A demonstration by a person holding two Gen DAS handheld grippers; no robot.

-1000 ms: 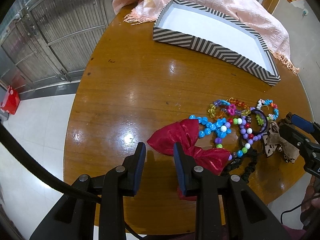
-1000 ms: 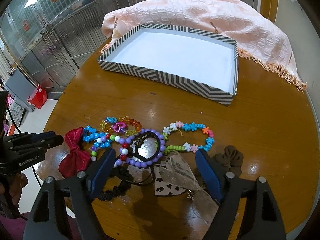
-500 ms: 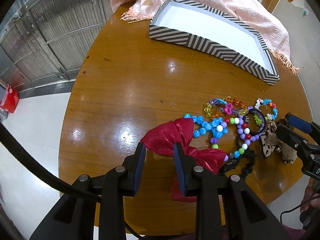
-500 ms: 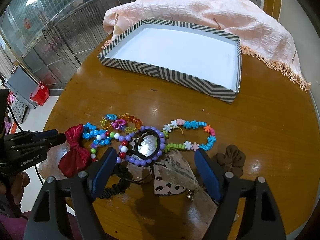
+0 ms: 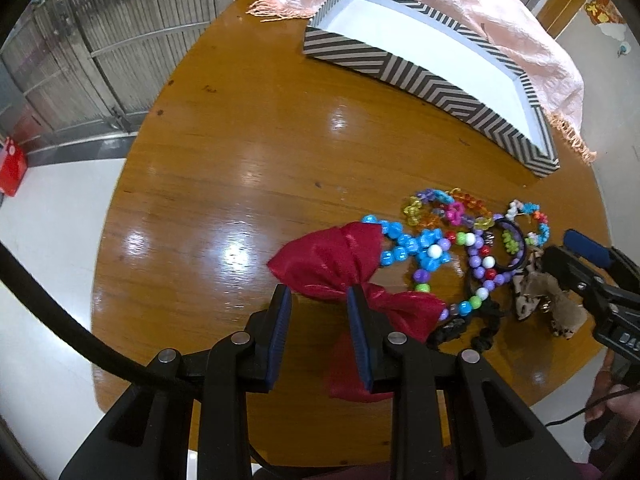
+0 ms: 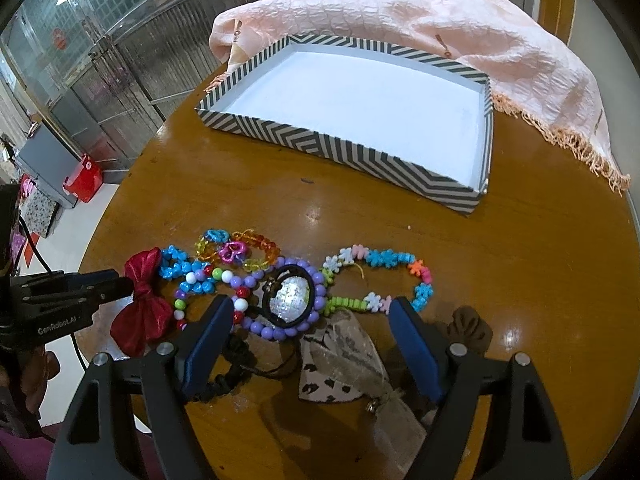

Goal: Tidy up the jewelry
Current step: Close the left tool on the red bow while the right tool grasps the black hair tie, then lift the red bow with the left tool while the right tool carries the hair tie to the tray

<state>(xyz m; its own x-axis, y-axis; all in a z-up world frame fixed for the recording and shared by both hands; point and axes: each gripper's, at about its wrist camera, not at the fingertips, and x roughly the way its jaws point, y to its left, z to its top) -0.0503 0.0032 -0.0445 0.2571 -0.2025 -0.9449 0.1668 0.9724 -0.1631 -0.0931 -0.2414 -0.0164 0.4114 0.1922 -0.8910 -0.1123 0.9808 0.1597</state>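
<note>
where it creases, red bow (image 5: 340, 264) looks glossy.

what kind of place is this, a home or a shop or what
Probably a home's front room or a small shopfront; hard to say which. A round wooden table with a pink fringed cloth stands on a pale tiled floor, beside folding metal gates.

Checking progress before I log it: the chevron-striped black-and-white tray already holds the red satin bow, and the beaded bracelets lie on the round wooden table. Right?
Not quite. The chevron-striped black-and-white tray is empty; the red satin bow lies on the round wooden table beside the beaded bracelets, as the right wrist view shows.
</note>
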